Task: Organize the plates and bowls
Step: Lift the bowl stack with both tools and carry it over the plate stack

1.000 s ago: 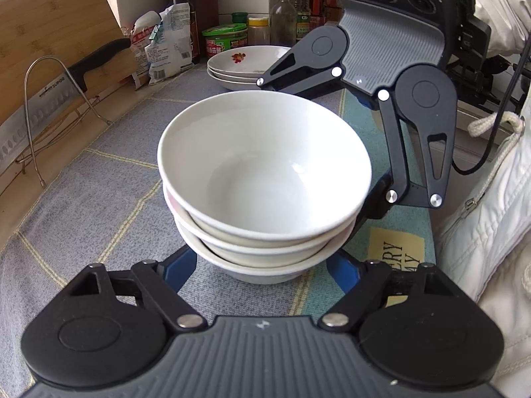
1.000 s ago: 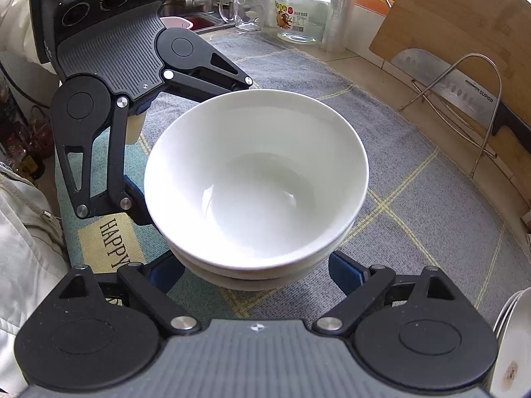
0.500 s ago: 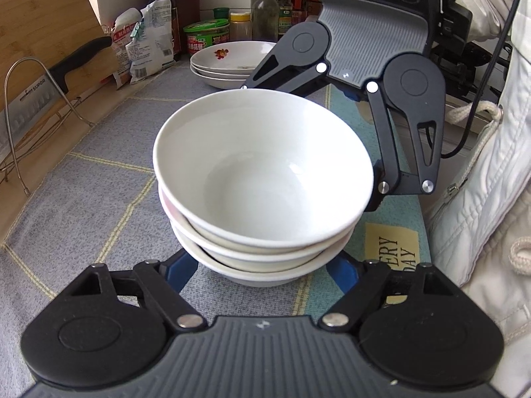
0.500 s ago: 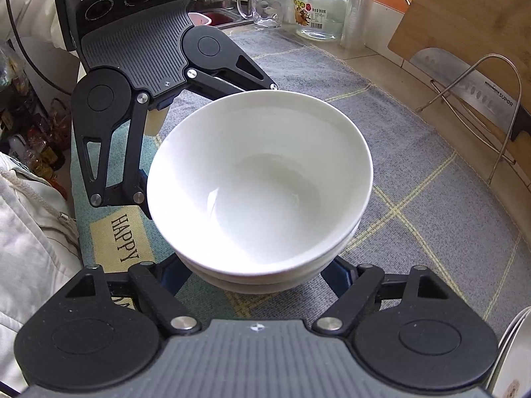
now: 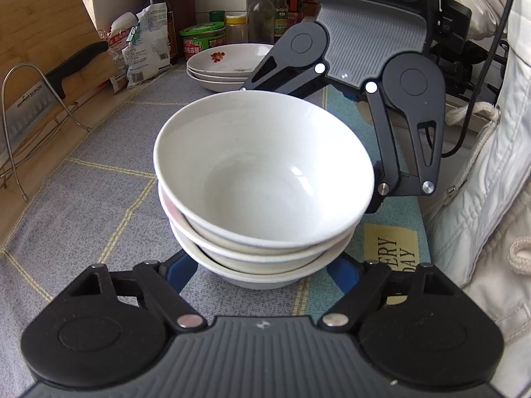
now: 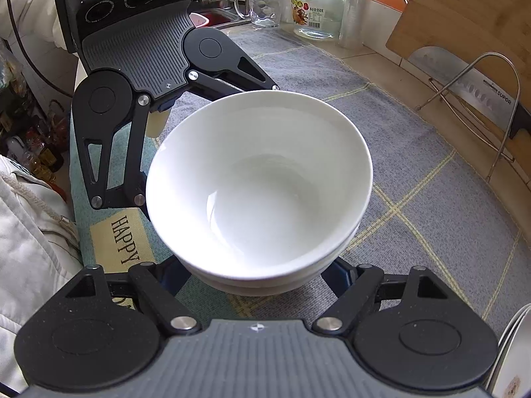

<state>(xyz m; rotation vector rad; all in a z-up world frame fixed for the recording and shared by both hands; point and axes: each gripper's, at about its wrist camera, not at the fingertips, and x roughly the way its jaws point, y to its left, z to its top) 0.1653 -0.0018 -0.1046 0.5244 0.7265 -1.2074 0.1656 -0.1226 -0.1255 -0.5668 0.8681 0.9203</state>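
A stack of white bowls (image 5: 262,199) is seen standing on a grey checked mat (image 5: 83,199), toward the mat's front edge, where a teal strip bearing printed letters (image 5: 390,255) runs alongside. The stack is flanked from opposite sides by the two grippers. The left gripper (image 5: 262,270) is set low against the base of the stack, its jaws spread wide, with one blue fingertip (image 5: 179,270) showing on each side of the lowest bowl; whether the pads touch the bowl cannot be told. The right gripper (image 6: 255,277) is placed the same way from the other side, its jaws also wide around the bottom of the stack (image 6: 262,192), and contact cannot be confirmed there either. Near the mat's far corner, a pile of shallow plates with a red flower print (image 5: 229,66) is found, well apart from the bowls. Beyond the mat's edge, a cleaver (image 6: 471,96) is held in a wire rack (image 6: 497,106) against a wooden board (image 6: 471,10).
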